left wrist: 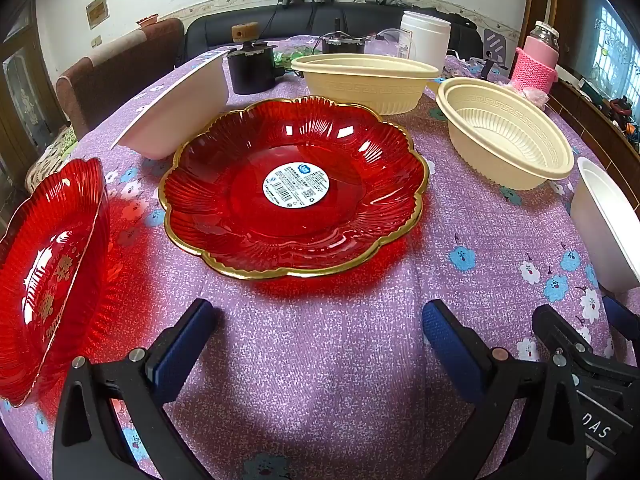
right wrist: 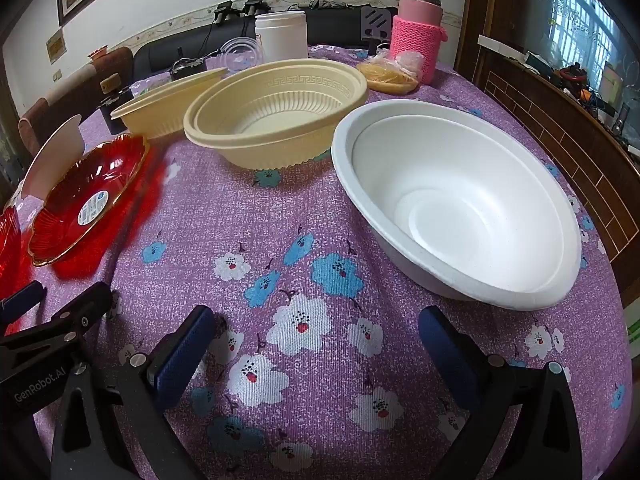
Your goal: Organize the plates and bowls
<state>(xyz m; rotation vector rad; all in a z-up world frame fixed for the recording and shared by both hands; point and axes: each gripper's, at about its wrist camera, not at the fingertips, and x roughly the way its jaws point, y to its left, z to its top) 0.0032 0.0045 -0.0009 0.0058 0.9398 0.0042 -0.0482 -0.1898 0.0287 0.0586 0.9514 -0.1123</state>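
Left wrist: red plate (left wrist: 294,188) just ahead of wide-open, empty left tongs (left wrist: 316,328).

Count on surface (right wrist: 320,240): red plates (left wrist: 294,188), 2 (second (left wrist: 48,280)). Cream bowls (right wrist: 280,120), 2 (second (right wrist: 160,112)). White foam bowls (right wrist: 460,208), 2 (second (left wrist: 176,108)). White jar (right wrist: 282,36), 1. Pink-sleeved flask (right wrist: 418,28), 1.

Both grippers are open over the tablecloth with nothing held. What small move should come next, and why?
Probably ease the right gripper forward to the near rim of the white bowl. It is the closest piece, empty, just ahead and to the right of the open jaws. The left gripper faces the gold-rimmed red plate, which lies flat and looks harder to pinch.
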